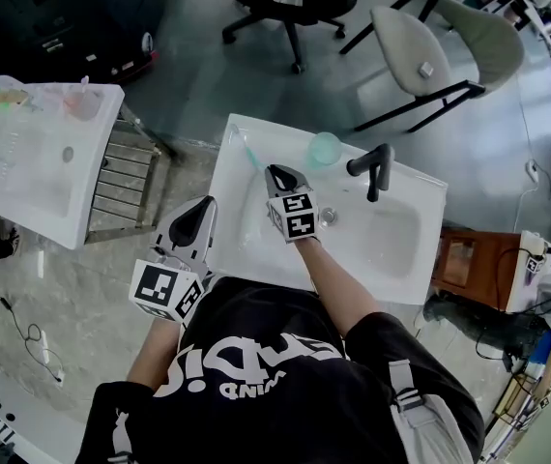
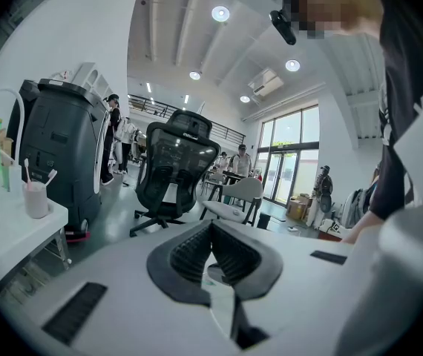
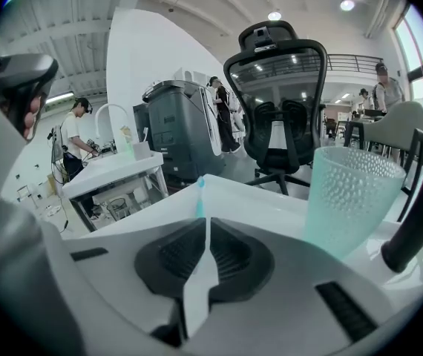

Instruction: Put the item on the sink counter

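Toothbrush [image 1: 250, 150]: flat on sink worktop [image 1: 229, 189], 11 o'clock of right tongs [image 1: 277, 173], likely just set down. Right tongs drawn together, empty. Left tongs [image 1: 201, 208] together, idle at the 7 o'clock edge. Cup [image 1: 325, 148] at 1 o'clock.

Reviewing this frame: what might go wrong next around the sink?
1. The toothbrush lies on the narrow rim of the sink counter, right at the nearly closed tips of the right gripper; a nudge could knock it off.
2. The cup stands close beside that gripper; a sideways swing might tip it.
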`<state>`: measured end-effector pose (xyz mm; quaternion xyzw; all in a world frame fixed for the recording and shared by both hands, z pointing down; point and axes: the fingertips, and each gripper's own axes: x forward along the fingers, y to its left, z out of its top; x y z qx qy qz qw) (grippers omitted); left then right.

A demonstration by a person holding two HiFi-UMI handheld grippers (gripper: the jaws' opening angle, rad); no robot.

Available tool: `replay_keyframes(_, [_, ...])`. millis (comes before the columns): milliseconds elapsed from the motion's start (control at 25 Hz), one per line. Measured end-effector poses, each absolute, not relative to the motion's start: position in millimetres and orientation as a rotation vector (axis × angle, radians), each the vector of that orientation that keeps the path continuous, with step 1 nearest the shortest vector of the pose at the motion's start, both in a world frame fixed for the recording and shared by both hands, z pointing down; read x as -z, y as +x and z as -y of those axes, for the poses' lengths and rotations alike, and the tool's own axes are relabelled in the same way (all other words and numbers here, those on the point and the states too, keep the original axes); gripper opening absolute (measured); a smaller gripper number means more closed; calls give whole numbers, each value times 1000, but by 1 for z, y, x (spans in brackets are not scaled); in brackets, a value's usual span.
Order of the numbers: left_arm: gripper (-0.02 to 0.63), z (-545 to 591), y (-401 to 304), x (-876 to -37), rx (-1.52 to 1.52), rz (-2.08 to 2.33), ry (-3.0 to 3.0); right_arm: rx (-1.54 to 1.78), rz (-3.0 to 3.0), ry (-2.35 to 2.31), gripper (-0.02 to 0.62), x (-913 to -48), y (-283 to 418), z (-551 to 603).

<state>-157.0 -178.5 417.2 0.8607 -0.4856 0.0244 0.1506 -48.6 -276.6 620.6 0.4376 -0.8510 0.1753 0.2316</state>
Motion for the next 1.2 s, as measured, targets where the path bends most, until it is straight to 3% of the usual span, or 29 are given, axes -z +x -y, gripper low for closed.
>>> replay_keyframes(1200, [20, 155, -119, -398, -22, 1295, 2576, -393, 2678, 1200, 20, -462, -22, 173])
